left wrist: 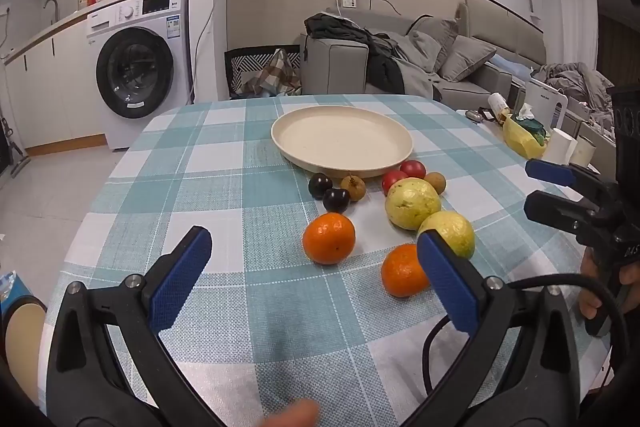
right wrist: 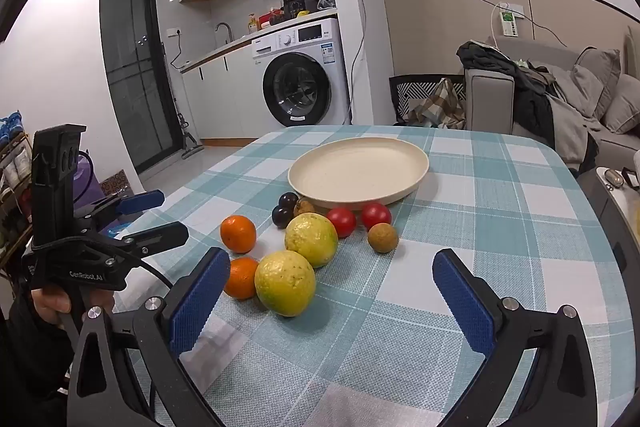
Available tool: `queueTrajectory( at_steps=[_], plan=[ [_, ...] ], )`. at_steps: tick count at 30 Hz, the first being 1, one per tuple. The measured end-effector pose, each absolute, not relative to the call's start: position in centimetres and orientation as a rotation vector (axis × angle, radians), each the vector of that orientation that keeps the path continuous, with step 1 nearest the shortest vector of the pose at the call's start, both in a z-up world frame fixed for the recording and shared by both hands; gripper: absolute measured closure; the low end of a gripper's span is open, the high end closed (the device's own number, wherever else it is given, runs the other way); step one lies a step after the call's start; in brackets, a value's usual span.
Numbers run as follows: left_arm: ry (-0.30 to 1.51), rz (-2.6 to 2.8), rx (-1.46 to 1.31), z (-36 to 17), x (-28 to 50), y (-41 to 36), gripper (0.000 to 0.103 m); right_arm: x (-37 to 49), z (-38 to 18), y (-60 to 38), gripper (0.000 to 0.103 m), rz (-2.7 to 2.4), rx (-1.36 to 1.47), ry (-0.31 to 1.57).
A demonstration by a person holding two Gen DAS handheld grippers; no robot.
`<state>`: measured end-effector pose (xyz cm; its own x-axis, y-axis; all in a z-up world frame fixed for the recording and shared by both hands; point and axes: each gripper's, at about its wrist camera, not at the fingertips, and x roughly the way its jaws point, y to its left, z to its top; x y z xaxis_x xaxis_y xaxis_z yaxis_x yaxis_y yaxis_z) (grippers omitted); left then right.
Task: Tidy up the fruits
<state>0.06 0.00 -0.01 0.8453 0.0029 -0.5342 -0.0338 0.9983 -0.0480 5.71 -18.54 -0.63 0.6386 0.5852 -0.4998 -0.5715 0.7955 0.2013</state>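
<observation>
A cream plate sits empty on the checked table. In front of it lie two oranges, two yellow-green guavas, two red tomatoes, two dark plums and two brown longans. My left gripper is open and empty, above the table just short of the oranges. My right gripper is open and empty, near the front guava. Each gripper shows in the other's view, the right one and the left one.
The table carries a teal and white checked cloth. A washing machine stands beyond it on the left and a grey sofa with clothes behind. A side table with a yellow bag and cups stands at the right.
</observation>
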Motion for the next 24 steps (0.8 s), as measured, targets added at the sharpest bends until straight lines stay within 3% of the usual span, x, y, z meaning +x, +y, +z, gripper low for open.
queueTrajectory(
  at_steps=[24],
  plan=[
    [0.543, 0.021, -0.047, 0.01, -0.02, -0.07, 0.001, 5.68, -0.64, -18.42, 0.0, 0.661, 0.022, 0.573]
  ],
)
